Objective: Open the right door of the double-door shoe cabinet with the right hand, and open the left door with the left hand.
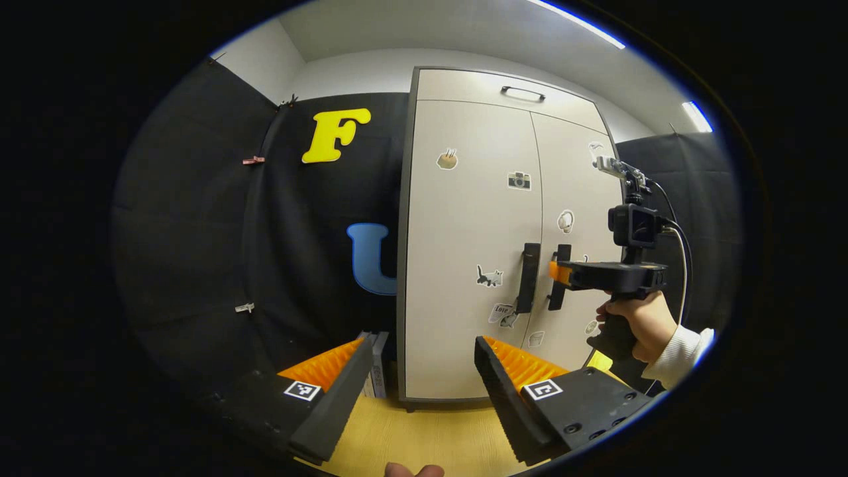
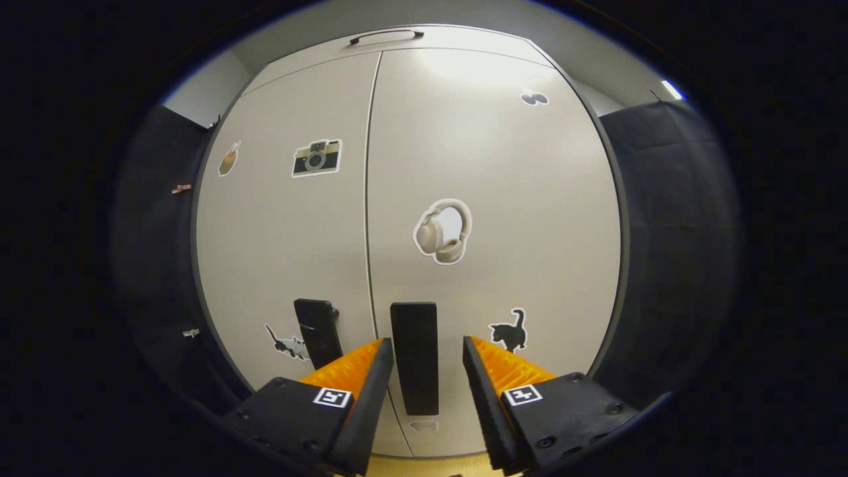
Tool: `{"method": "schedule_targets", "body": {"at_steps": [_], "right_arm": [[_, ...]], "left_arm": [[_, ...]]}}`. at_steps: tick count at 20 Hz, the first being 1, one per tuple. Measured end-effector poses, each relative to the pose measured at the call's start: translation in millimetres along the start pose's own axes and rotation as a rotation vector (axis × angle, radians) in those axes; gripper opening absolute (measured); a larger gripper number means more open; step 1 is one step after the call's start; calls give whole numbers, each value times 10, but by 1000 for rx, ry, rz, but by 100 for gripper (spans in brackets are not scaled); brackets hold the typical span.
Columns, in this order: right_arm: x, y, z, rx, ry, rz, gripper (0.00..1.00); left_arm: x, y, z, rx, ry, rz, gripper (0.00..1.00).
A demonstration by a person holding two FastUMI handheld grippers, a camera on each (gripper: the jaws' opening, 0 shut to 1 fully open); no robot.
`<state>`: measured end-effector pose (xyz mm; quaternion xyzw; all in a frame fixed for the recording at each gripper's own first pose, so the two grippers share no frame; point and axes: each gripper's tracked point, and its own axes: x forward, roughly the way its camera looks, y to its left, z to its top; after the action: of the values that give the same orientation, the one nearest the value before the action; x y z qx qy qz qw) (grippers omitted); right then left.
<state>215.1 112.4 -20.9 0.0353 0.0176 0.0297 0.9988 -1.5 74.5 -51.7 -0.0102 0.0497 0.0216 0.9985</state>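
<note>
Both doors shut; right gripper [image 2: 421,361] open astride right door handle [image 2: 415,358], left gripper [image 1: 421,361] open, empty, well back.

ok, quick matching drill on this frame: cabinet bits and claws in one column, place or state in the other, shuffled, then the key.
Things:
1. right door handle
2. left door handle
3. left claw
4. headphones sticker

Place or state:
A. open, back from the cabinet
B. between the right claw's open fingers
C. on the right door, above its handle
D. just left of the door seam, no claw around it

Pairs: 1-B, 2-D, 3-A, 4-C
</note>
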Motion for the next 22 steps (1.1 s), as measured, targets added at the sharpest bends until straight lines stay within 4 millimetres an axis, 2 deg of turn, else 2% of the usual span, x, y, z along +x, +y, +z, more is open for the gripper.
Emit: {"method": "schedule_targets", "body": {"at_steps": [1,2,3,9,10,11,14,15,16,18,19,22], "right_arm": [[60,38,-41,1,7,8,58],[95,54,-71,-10,20,-5,52],[120,43,-101,-37,30,-18,39],[122,54,-40,-60,45,-11,39],[140,50,-31,-57,37,-9,34],[133,54,-38,-52,42,-4,34],[131,62,-15,-73,17,32,19],[91,58,-20,-71,16,36,19],[70,53,-14,-59,7,42,14],[1,46,12,-36,-2,74,14],[-66,37,-11,-30,1,99,11],[-266,-1,14,-13,1,177,10]], "left_arm": [[8,20,-15,-2,4,3,95],[17,33,-40,-5,7,6,95],[18,48,-48,-7,8,8,95],[-19,133,-93,-13,20,30,95],[-33,134,-91,-17,21,33,95],[-41,126,-79,-21,21,34,95],[-115,78,-41,-27,9,31,95],[-143,72,-34,-25,6,32,96],[-172,74,-27,-24,3,36,96],[-234,73,-34,-30,4,45,96],[-267,70,-38,-33,4,49,95],[-338,59,-59,-39,4,66,96]]}}
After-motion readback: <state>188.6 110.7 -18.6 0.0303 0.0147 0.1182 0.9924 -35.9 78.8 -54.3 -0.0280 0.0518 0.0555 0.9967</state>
